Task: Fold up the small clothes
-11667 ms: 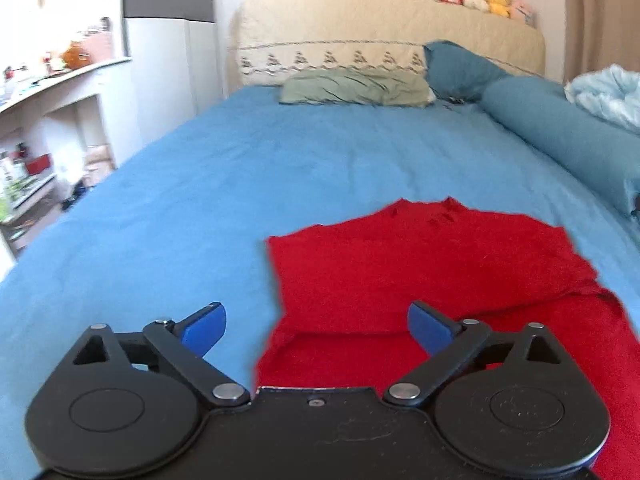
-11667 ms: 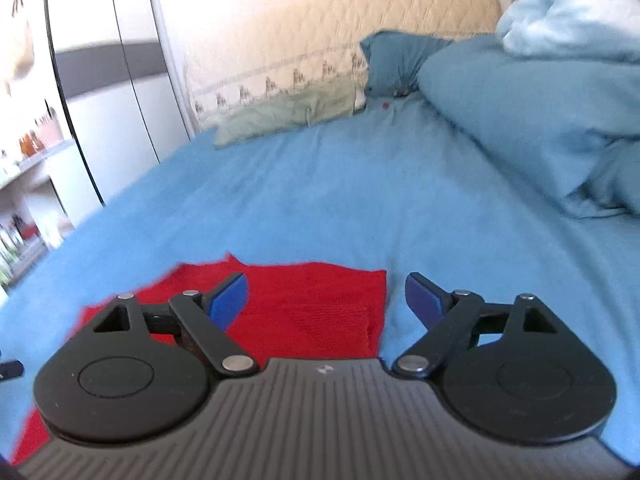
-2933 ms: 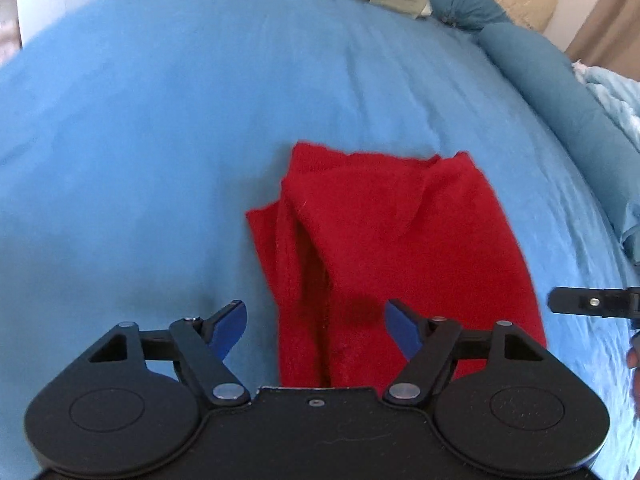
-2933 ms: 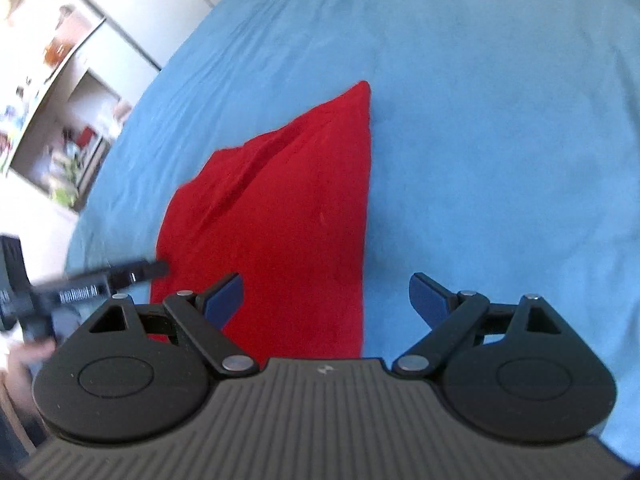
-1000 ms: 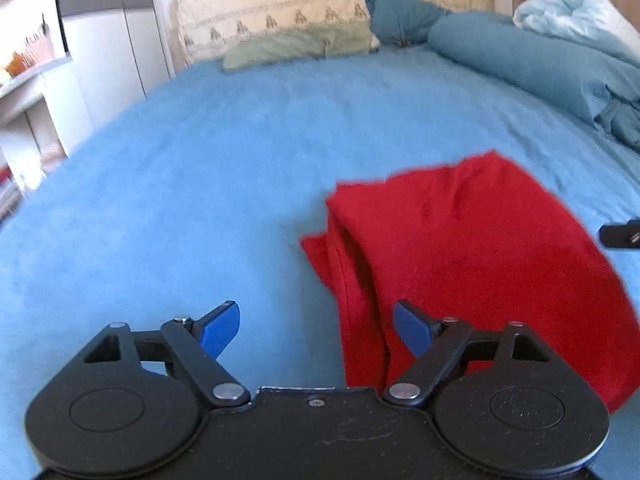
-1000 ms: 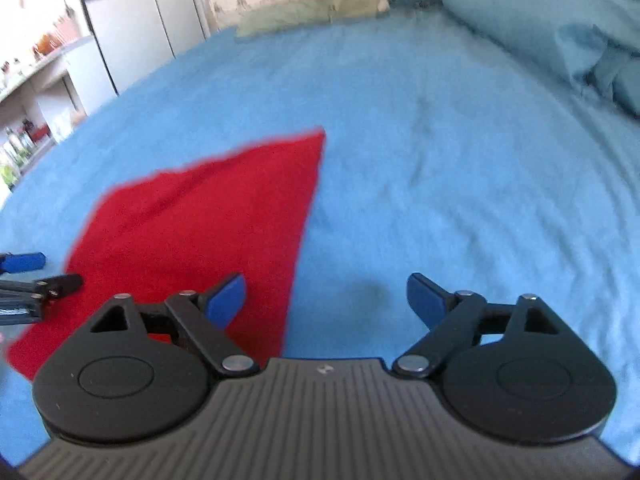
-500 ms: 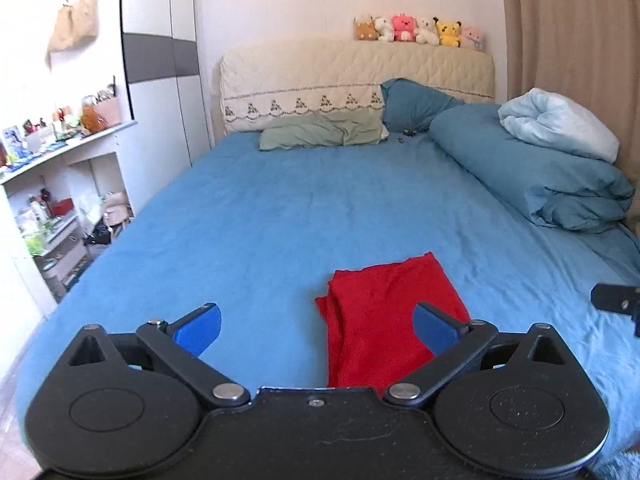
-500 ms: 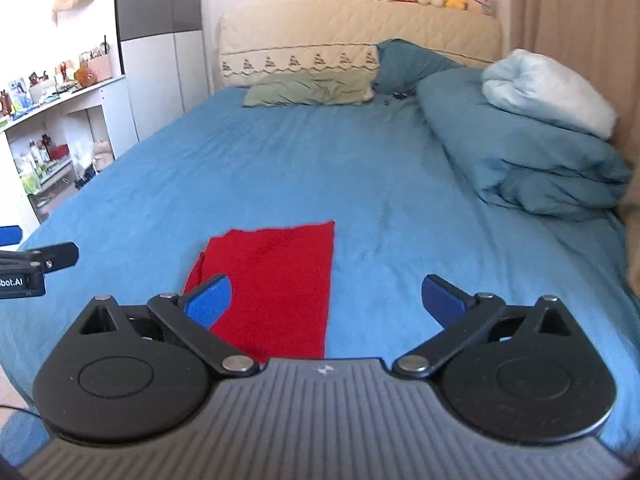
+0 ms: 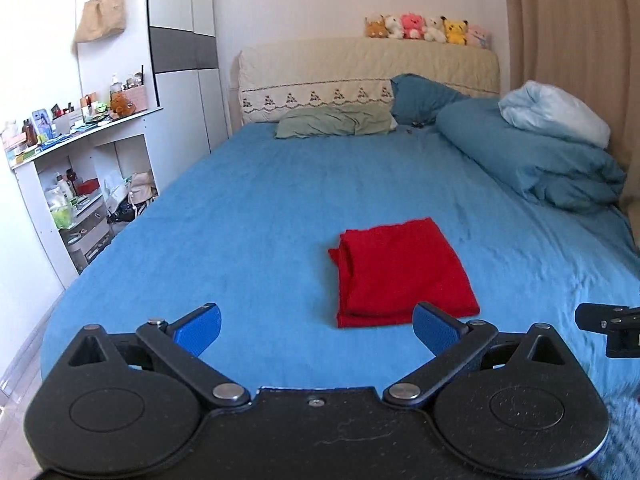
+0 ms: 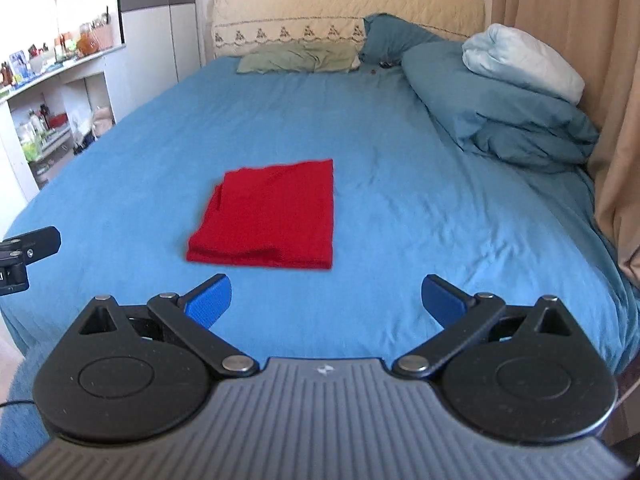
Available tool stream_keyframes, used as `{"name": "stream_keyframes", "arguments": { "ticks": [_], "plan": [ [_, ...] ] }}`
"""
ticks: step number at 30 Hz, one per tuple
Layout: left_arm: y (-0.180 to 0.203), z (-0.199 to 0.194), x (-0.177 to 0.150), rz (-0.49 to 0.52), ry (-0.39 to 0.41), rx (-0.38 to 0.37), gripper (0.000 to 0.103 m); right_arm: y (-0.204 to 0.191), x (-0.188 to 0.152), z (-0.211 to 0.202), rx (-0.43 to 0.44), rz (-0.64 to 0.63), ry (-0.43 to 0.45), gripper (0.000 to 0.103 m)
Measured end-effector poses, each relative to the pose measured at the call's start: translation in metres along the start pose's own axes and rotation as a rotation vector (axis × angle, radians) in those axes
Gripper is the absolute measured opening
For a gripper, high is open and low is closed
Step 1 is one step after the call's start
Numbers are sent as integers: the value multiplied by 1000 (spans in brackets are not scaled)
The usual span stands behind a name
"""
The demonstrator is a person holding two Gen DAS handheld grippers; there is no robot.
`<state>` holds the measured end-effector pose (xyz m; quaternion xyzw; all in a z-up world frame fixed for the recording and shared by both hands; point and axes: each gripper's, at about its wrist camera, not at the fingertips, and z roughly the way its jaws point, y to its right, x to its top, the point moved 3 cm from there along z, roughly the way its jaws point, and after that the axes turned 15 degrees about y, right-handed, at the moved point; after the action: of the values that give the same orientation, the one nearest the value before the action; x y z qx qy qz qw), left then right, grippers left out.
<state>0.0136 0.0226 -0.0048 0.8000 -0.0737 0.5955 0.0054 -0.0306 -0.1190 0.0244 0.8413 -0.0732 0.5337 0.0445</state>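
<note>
A red garment (image 9: 402,270) lies folded into a flat rectangle on the blue bed sheet (image 9: 260,216); it also shows in the right wrist view (image 10: 272,216). My left gripper (image 9: 316,330) is open and empty, held back from the garment's near edge. My right gripper (image 10: 326,300) is open and empty, also back from the garment near the bed's foot. The right gripper's tip (image 9: 608,328) shows at the left wrist view's right edge. The left gripper's tip (image 10: 24,252) shows at the right wrist view's left edge.
A rolled blue duvet (image 9: 532,160) with a pale blanket (image 9: 556,114) lies along the bed's right side. Pillows (image 9: 336,124) and a headboard (image 9: 368,68) with plush toys stand at the far end. White shelves (image 9: 80,176) stand left, a curtain (image 10: 580,48) right.
Both grippers have drawn further back and up from the garment, so it looks smaller and the whole bed shows. The garment lies still, folded.
</note>
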Motion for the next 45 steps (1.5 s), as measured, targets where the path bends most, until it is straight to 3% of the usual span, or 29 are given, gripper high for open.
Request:
{"name": "stream_keyframes", "arguments": {
  "ticks": [8, 45],
  "plan": [
    [4, 2, -6, -1, -3, -32, 103, 0, -3, 4, -23, 14, -10, 103],
    [9, 4, -7, 21, 3, -36, 103, 6, -4, 11, -19, 40, -21, 103]
  ]
}}
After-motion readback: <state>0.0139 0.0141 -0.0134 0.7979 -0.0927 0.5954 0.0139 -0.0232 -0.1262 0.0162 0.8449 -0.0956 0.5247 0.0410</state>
